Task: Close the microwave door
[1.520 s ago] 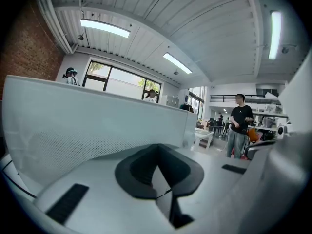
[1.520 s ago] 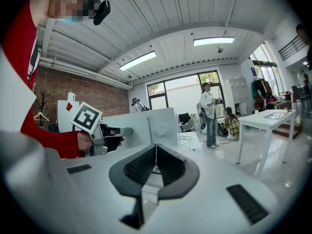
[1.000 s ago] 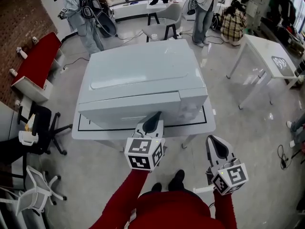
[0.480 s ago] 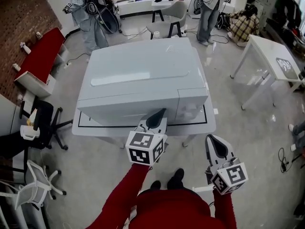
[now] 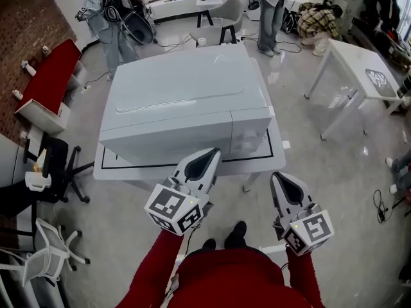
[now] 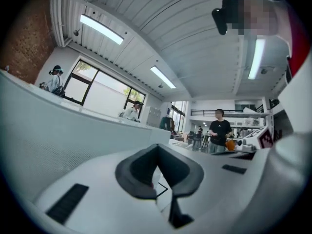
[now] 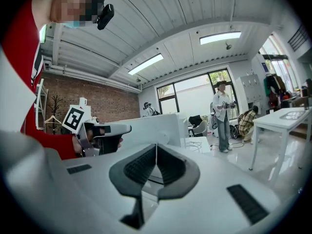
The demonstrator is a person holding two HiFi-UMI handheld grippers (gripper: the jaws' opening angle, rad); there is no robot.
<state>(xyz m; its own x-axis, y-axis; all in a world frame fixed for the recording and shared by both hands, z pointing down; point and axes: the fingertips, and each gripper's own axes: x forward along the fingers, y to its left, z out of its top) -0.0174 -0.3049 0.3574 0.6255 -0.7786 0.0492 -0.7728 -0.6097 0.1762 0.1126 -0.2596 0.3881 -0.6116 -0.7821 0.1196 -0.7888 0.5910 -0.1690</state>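
Note:
A big white microwave (image 5: 183,88) stands on a white table (image 5: 260,164). Its door (image 5: 167,141) lies flush with the front, beside the control panel (image 5: 250,130). My left gripper (image 5: 209,155) is shut and holds nothing. It points level at the door's lower right part, just in front of it. In the left gripper view the door's pale face (image 6: 53,130) fills the left side, close to the shut gripper (image 6: 157,155). My right gripper (image 5: 281,179) is shut and empty, off the table's front right corner. The right gripper view shows the left gripper (image 7: 103,130) and the microwave (image 7: 156,126) ahead of the right gripper (image 7: 156,152).
A black office chair (image 5: 61,165) and a white chair (image 5: 48,252) stand at the left, near a red bench (image 5: 48,82). A second white table (image 5: 359,69) is at the right. Several people (image 5: 106,15) and chairs (image 5: 221,21) are behind the microwave.
The left gripper has drawn back a little from the door and lifted, its marker cube swinging left. The door now looks flush with the front. The right gripper has stayed put.

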